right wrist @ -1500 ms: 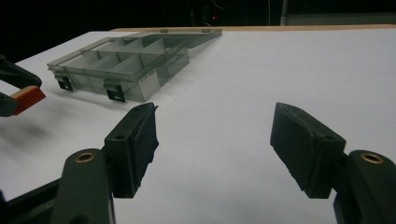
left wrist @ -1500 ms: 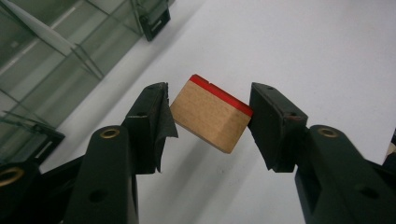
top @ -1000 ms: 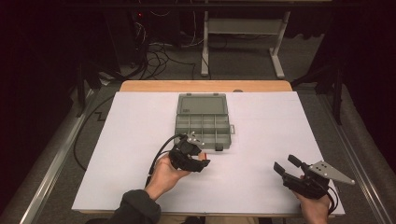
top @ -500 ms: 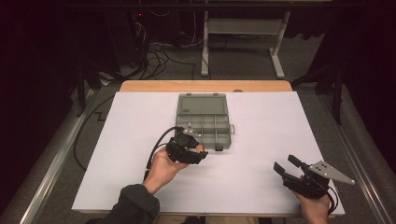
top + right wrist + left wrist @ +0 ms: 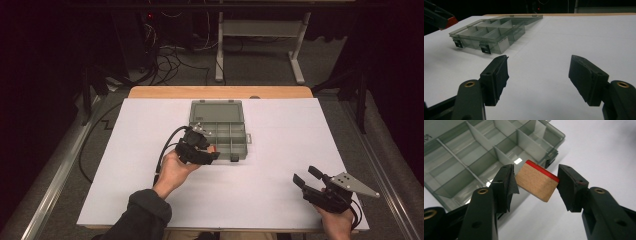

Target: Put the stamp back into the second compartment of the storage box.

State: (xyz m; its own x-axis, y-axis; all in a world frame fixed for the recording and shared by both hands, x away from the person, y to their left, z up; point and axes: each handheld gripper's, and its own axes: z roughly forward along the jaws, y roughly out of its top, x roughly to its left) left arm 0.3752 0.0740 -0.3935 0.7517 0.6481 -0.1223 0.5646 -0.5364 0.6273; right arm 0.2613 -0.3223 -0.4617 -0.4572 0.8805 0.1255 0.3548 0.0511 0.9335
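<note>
Left tongs (image 5: 536, 182), tilted downward, clamp wooden block (image 5: 536, 183) over organizer box (image 5: 474, 157).

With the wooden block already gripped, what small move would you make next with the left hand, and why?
Probably carry the left tongs a little farther over the open compartment box, then lower. The wooden block with a red face is pinched between the pads, near the box's front edge with its latches, not yet above a compartment. The right tongs rest open, well aside.
</note>
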